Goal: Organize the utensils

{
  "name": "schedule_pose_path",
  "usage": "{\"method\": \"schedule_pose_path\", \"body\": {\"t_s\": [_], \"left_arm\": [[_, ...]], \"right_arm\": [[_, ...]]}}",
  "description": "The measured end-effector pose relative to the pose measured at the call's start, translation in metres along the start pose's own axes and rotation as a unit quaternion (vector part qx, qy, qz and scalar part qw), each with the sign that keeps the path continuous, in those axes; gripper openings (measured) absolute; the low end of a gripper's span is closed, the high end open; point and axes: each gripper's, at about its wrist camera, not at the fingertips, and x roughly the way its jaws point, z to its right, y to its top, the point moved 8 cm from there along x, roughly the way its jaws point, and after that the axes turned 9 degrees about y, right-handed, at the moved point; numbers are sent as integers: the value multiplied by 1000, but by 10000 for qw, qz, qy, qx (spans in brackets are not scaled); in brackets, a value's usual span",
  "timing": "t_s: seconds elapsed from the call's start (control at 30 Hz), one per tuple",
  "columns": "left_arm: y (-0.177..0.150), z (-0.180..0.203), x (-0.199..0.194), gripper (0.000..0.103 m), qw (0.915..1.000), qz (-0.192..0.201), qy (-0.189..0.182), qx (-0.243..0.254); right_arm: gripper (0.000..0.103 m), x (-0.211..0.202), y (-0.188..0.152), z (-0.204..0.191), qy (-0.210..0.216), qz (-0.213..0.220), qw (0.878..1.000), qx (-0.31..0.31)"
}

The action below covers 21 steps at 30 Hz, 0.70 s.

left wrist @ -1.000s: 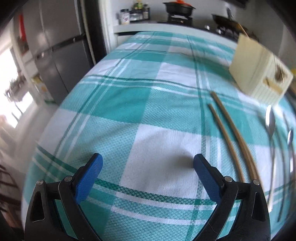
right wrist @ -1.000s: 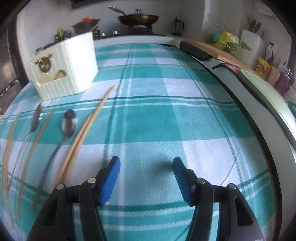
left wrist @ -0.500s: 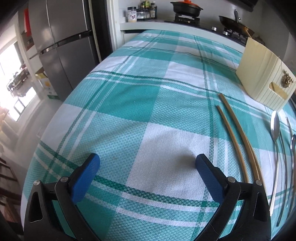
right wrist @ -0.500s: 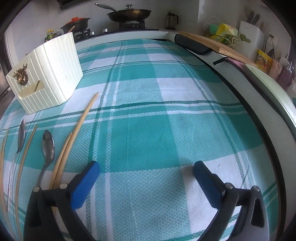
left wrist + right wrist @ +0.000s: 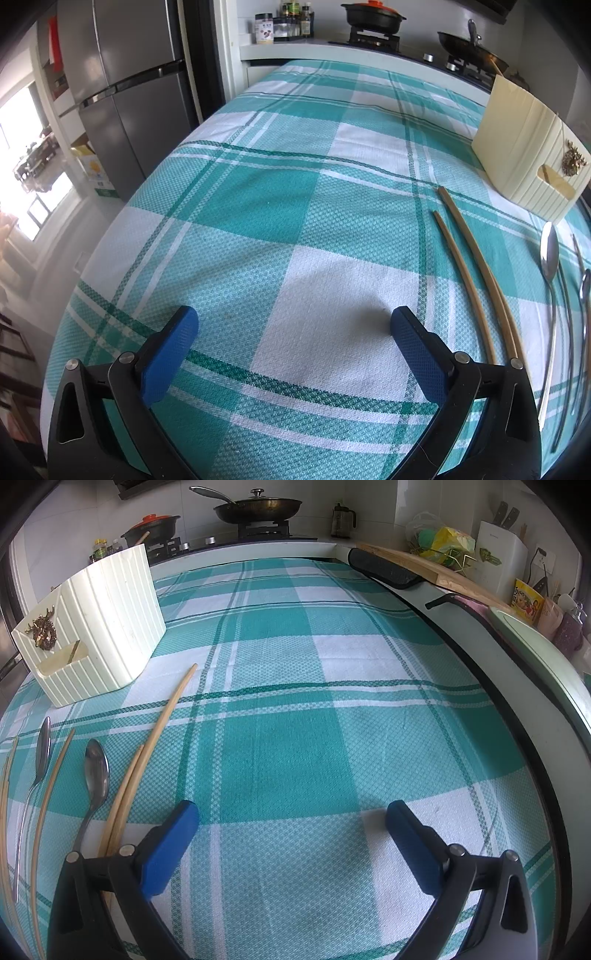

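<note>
Wooden chopsticks [image 5: 476,273] and metal spoons [image 5: 549,258] lie in a row on the teal checked tablecloth [image 5: 295,206]. A cream ribbed utensil holder [image 5: 524,147] stands behind them. My left gripper [image 5: 291,332] is open and empty above the cloth, left of the chopsticks. In the right wrist view the chopsticks [image 5: 155,738], two spoons [image 5: 96,771] and the holder [image 5: 96,627] are at the left. My right gripper [image 5: 291,816] is open and empty, just right of the chopsticks.
A fridge [image 5: 122,88] stands left of the table. A stove with a pan [image 5: 258,507] and a pot [image 5: 373,16] is behind. A counter with a cutting board [image 5: 424,568], a knife block [image 5: 498,557] and packets runs along the right edge.
My right gripper opened wide and drew back a little to the right. My left gripper stayed open and lifted slightly, so the holder and chopsticks show more fully.
</note>
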Motion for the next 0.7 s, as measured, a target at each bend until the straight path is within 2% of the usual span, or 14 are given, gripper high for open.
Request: {"method": "schedule_pose_path", "body": {"t_s": [0.7], "left_arm": [[3,1,3,103,10000,-2,-13,-17]], "right_arm": [[103,0,0,1,-3,2,10000,3]]}}
